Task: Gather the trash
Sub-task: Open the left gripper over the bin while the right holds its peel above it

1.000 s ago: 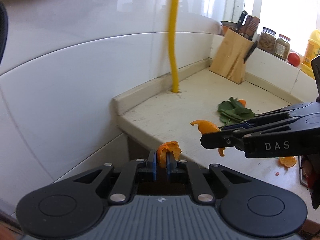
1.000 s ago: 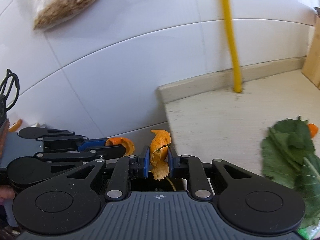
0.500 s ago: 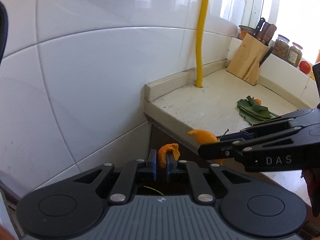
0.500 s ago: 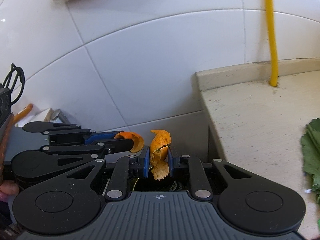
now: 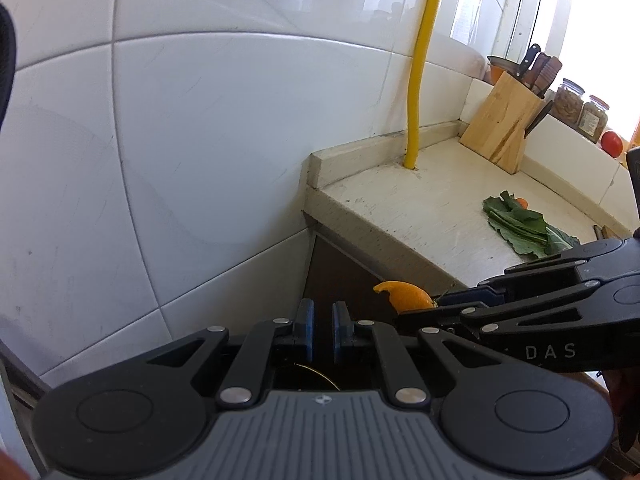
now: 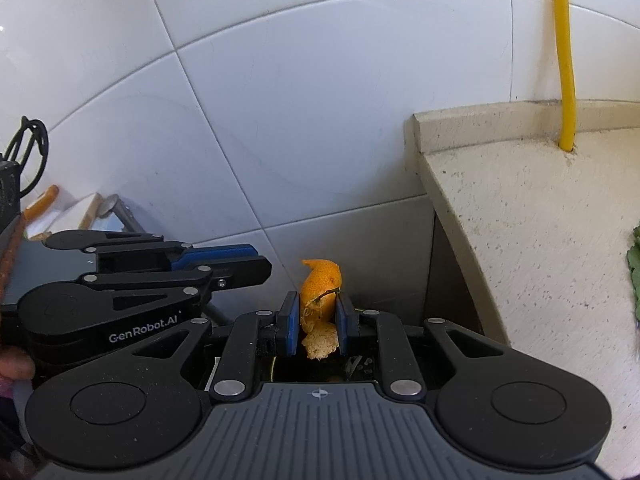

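While the orange peel sits pinched in the right gripper, left of the countertop edge!
Left gripper alongside it, jaws slightly parted, nothing between them; green leaves lie far right.

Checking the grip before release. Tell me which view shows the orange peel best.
Right wrist view: the orange peel sits centred, pinched in the right tool. Left wrist view shows only its curled tip from the side, beside the empty left tool.

Leaves cut off (right edge)
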